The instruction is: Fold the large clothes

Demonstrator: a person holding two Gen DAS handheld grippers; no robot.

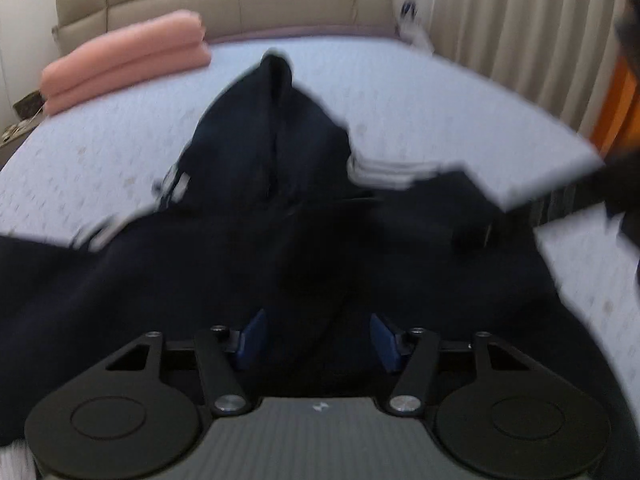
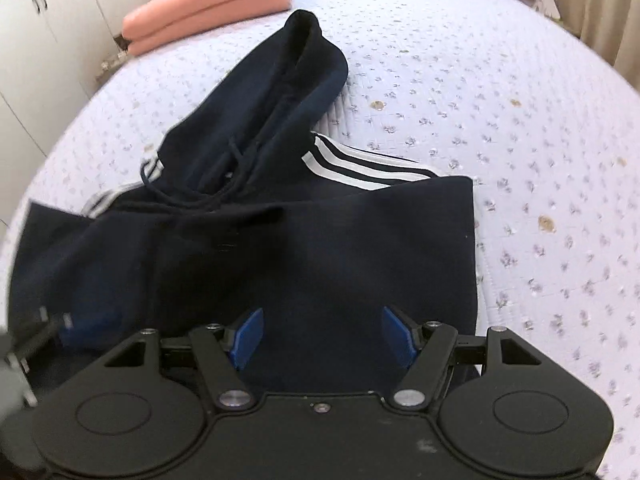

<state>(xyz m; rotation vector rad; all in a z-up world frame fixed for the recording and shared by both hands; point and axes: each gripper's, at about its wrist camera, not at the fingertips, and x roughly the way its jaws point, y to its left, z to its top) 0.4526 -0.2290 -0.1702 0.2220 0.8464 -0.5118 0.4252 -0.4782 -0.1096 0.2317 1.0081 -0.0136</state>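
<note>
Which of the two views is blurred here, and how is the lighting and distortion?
Left wrist view: motion-smeared throughout, the hoodie edges and stripes streaked, only the left gripper sharp. Right wrist view: mostly crisp, hoodie stripes clear, blur only at the lower left edge. Both: soft even light, no glare, strong fisheye bending of the bed.

The hoodie (image 2: 280, 240) lies on the bed (image 2: 520, 120) before my right claw (image 2: 323, 338), hood toward the headboard (image 1: 240, 4). Behind it to the left, a folded blanket (image 2: 208, 12) rests on the bed; my left claw (image 2: 68, 324) sits at the hoodie's left edge.
</note>
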